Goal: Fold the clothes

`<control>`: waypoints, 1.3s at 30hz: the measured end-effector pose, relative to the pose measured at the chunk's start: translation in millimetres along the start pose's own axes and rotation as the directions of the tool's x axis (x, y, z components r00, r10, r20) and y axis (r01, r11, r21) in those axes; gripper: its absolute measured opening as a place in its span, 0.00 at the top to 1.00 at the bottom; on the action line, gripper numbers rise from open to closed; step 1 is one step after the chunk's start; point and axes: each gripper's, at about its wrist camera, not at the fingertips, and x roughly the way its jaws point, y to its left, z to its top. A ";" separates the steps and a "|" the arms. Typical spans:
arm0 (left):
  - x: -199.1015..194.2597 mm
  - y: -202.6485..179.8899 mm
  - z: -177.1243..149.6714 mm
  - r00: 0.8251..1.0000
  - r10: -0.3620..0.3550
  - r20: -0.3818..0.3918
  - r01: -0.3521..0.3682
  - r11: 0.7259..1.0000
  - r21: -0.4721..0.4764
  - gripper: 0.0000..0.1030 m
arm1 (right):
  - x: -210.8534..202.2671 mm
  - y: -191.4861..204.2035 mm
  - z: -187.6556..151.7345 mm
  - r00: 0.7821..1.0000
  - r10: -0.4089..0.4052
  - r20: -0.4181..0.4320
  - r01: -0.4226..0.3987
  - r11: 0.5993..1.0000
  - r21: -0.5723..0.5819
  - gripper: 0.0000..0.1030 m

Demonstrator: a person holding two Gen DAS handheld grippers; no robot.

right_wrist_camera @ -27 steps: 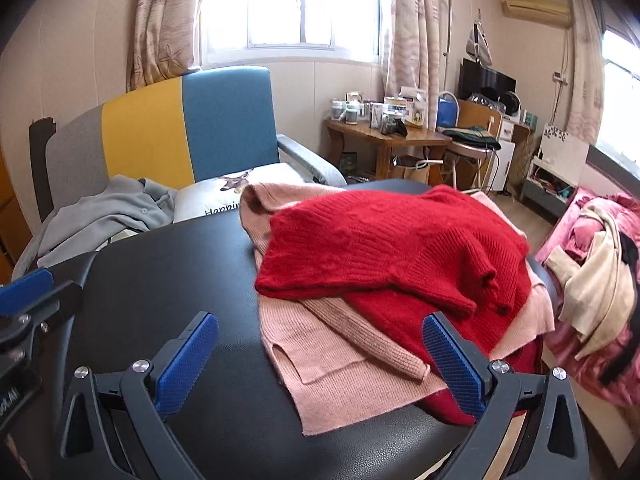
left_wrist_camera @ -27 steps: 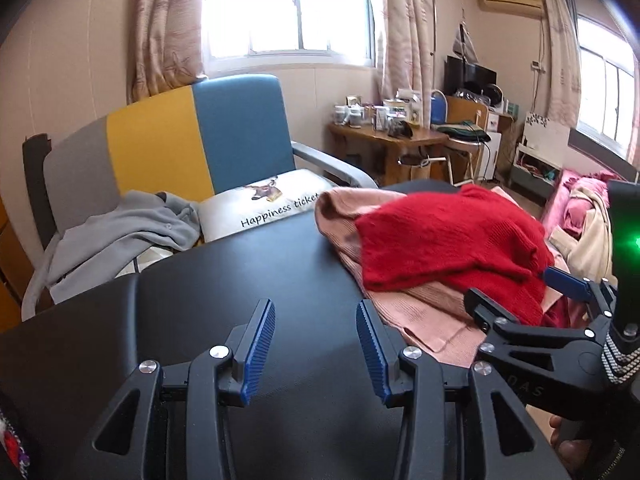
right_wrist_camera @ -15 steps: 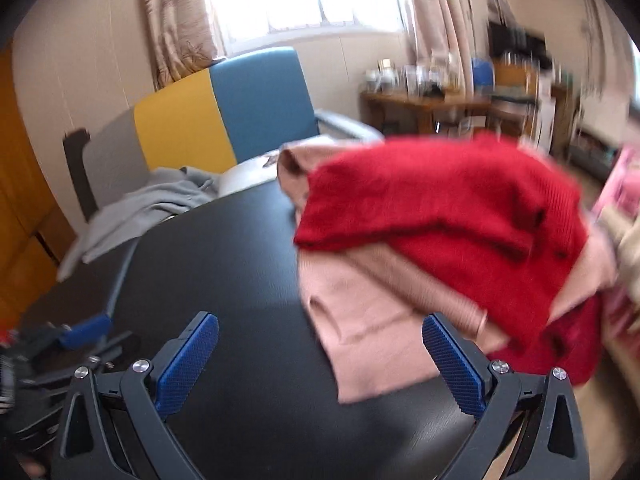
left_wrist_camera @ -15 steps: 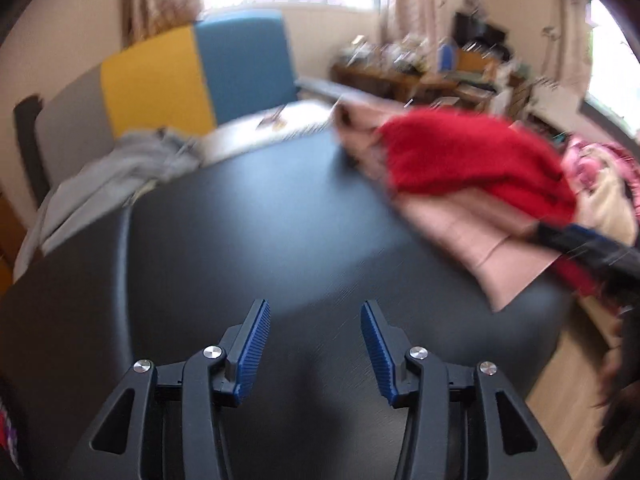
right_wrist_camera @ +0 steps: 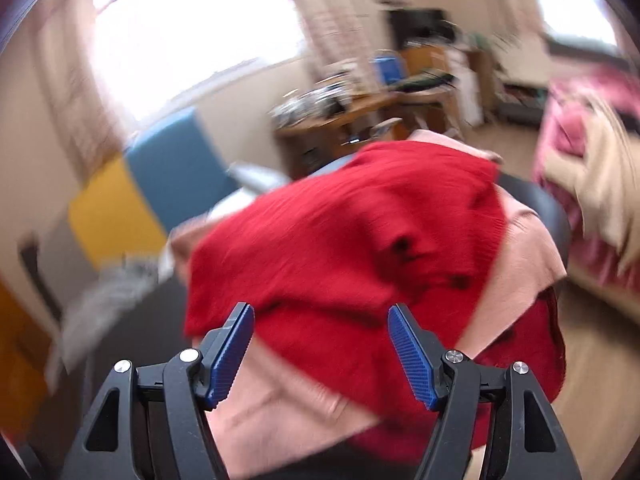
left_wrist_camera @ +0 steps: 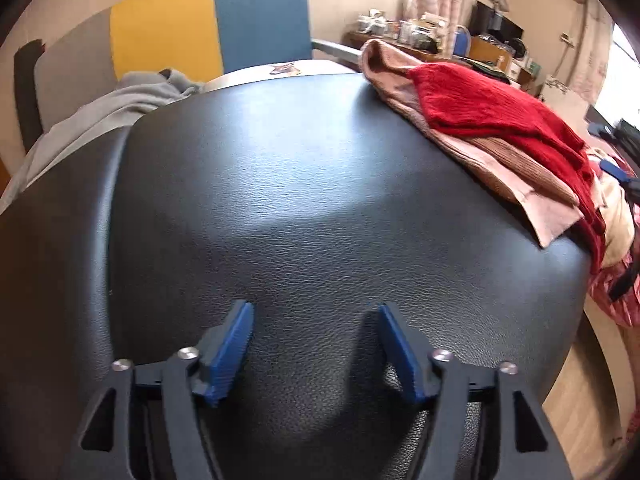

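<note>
A red knitted sweater (left_wrist_camera: 492,108) lies crumpled on top of a pink knitted garment (left_wrist_camera: 496,164) at the right side of the black padded table (left_wrist_camera: 304,184). My left gripper (left_wrist_camera: 316,348) hovers open over bare black leather near the table's front, well left of the clothes. In the blurred right wrist view, my right gripper (right_wrist_camera: 320,344) stands open just above the red sweater (right_wrist_camera: 352,240), with the pink garment (right_wrist_camera: 280,404) under its fingers. Nothing is held between either pair of fingers.
A grey, yellow and blue armchair (left_wrist_camera: 208,28) stands behind the table with a grey garment (left_wrist_camera: 120,100) and a printed cushion on it. A cluttered wooden desk (left_wrist_camera: 404,36) is at the back right. More pink and cream clothes (right_wrist_camera: 592,168) lie off the table's right edge.
My right gripper has swung in close over the red sweater and its fingers have narrowed. My left gripper has tilted down toward the bare table and opened a little wider.
</note>
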 end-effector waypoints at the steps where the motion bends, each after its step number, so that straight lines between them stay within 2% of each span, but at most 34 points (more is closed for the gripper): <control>1: -2.3 0.1 1.3 1.000 0.008 0.006 -0.008 1.000 0.004 0.28 | 4.4 -10.4 7.1 1.000 -0.010 0.010 0.010 0.999 0.033 0.31; 3: -12.5 -1.4 -5.0 1.000 0.005 0.021 -0.005 1.000 -0.007 0.28 | 14.9 -29.0 20.1 0.999 -0.034 0.024 0.032 0.997 0.075 0.32; 6: -41.0 -20.4 -38.7 0.999 -0.001 0.032 0.001 1.000 -0.014 0.25 | 32.4 -45.2 37.5 0.997 -0.066 0.036 0.062 0.993 0.101 0.35; 8: -61.3 -35.0 -63.8 0.999 -0.004 0.037 0.005 1.000 -0.017 0.21 | 47.4 -48.8 45.9 0.997 -0.076 0.016 0.074 0.992 0.100 0.45; 10: -81.6 -49.6 -88.8 0.999 -0.007 0.043 0.008 1.000 -0.019 0.19 | 65.1 -48.1 52.2 0.995 -0.100 -0.026 0.101 0.992 0.077 0.80; 11: -91.8 -56.9 -101.3 0.999 -0.009 0.045 0.010 1.000 -0.021 0.19 | 73.8 -46.4 53.7 0.993 -0.106 -0.056 0.109 0.992 0.065 0.89; 13: -112.3 -86.0 -119.5 0.999 -0.010 0.046 0.011 1.000 -0.022 0.18 | 82.3 -42.6 54.3 0.993 -0.075 -0.087 0.081 0.995 0.064 0.91; 14: -123.1 -96.4 -132.9 0.999 -0.011 0.047 0.012 1.000 -0.023 0.18 | 84.0 -40.5 56.8 0.995 -0.029 -0.093 0.037 0.996 0.082 0.91; 16: -131.8 -86.3 -133.6 0.999 -0.024 0.036 0.025 0.999 -0.038 0.18 | 85.6 -38.1 62.5 0.993 0.075 -0.095 -0.060 0.987 0.148 0.91; 17: -134.1 -76.4 -130.0 0.999 -0.032 0.028 0.034 0.998 -0.048 0.18 | 85.2 -34.6 65.3 0.983 0.161 -0.083 -0.142 0.970 0.199 0.91; 18: -136.9 -74.0 -126.3 0.999 -0.040 0.021 0.041 0.997 -0.058 0.18 | 84.7 -25.3 67.3 0.967 0.244 -0.072 -0.222 0.948 0.229 0.91; 20: -160.8 -81.2 -150.0 0.998 -0.061 0.022 0.063 0.993 -0.096 0.19 | 85.3 2.7 68.9 0.930 0.358 -0.080 -0.334 0.917 0.220 0.91; 21: -171.6 -72.9 -146.2 0.996 -0.081 0.020 0.083 0.989 -0.123 0.19 | 87.3 23.6 66.6 0.891 0.444 -0.095 -0.417 0.883 0.213 1.00; 23: -194.8 -51.8 -141.8 0.992 -0.125 0.017 0.126 0.976 -0.178 0.20 | 87.9 70.9 51.3 0.832 0.532 -0.155 -0.513 0.846 0.146 1.00; 25: -210.2 -28.0 -136.9 0.989 -0.146 0.008 0.144 0.965 -0.219 0.25 | 87.8 127.8 28.4 0.761 0.602 -0.241 -0.605 0.793 0.073 1.00; 26: -215.0 -23.4 -140.4 0.990 -0.140 0.002 0.137 0.963 -0.234 0.26 | 87.9 143.8 18.2 0.740 0.618 -0.267 -0.627 0.777 0.060 0.99; 29: -226.7 -32.8 -172.3 0.996 -0.090 -0.012 0.084 0.959 -0.270 0.27 | 86.1 171.4 -12.3 0.711 0.633 -0.305 -0.652 0.757 0.052 0.99; 31: -229.2 -14.4 -170.0 0.997 -0.075 -0.024 0.066 0.958 -0.279 0.27 | 86.7 156.3 -19.3 0.719 0.628 -0.299 -0.636 0.767 0.085 0.97; 32: -230.3 -3.2 -167.1 0.997 -0.071 -0.027 0.061 0.958 -0.280 0.27 | 85.3 137.4 -22.0 0.733 0.616 -0.290 -0.612 0.782 0.116 0.89; 33: -232.0 6.5 -166.1 0.997 -0.067 -0.028 0.057 0.959 -0.279 0.27 | 83.4 117.1 -23.5 0.750 0.600 -0.279 -0.585 0.798 0.144 0.83; 34: -233.1 11.9 -155.1 0.997 -0.072 -0.034 0.060 0.959 -0.278 0.27 | 79.0 93.2 -20.4 0.778 0.573 -0.259 -0.550 0.819 0.161 0.69; 35: -232.8 11.8 -145.2 0.995 -0.091 -0.042 0.075 0.956 -0.284 0.27 | 73.0 71.2 -17.3 0.801 0.552 -0.232 -0.522 0.833 0.180 0.61; 36: -223.5 11.1 -130.3 0.992 -0.122 -0.045 0.103 0.950 -0.295 0.27 | 67.0 49.2 -14.1 0.823 0.530 -0.206 -0.494 0.846 0.200 0.47; 37: -207.1 11.2 -103.0 0.986 -0.159 -0.046 0.138 0.943 -0.303 0.27 | 60.1 26.5 -10.2 0.843 0.507 -0.179 -0.467 0.856 0.221 0.40; 39: -173.2 16.2 -52.3 0.971 -0.237 -0.041 0.214 0.927 -0.308 0.27 | 39.9 -27.4 4.3 0.880 0.461 -0.113 -0.419 0.867 0.270 0.37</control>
